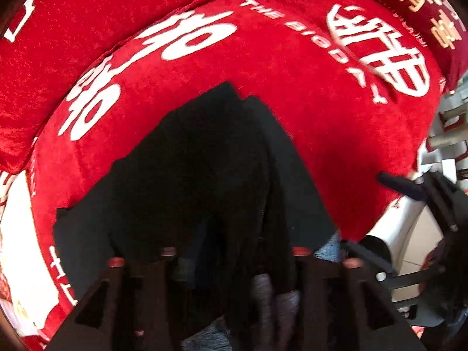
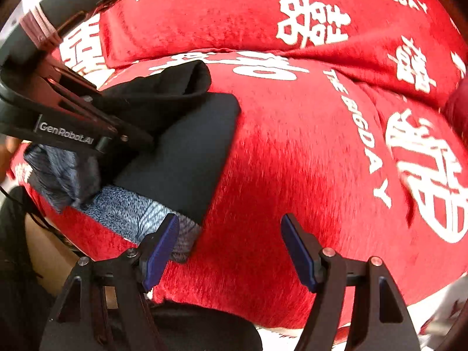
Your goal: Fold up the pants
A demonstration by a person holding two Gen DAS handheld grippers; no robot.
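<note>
Black pants lie folded in a long stack on a red bedspread with white characters. My left gripper points straight down over their near end. Its red-tipped fingers stand apart, with black cloth and a grey knitted waistband loose between them. In the right wrist view the pants lie at the left, under the left gripper's body. My right gripper is open over bare red cover, its left blue pad at the edge of the waistband.
Red pillows with white lettering lie behind the pants, and a darker red one sits at the far right. The bed's edge and pale floor show at the right. A dark shape lies below the bed edge.
</note>
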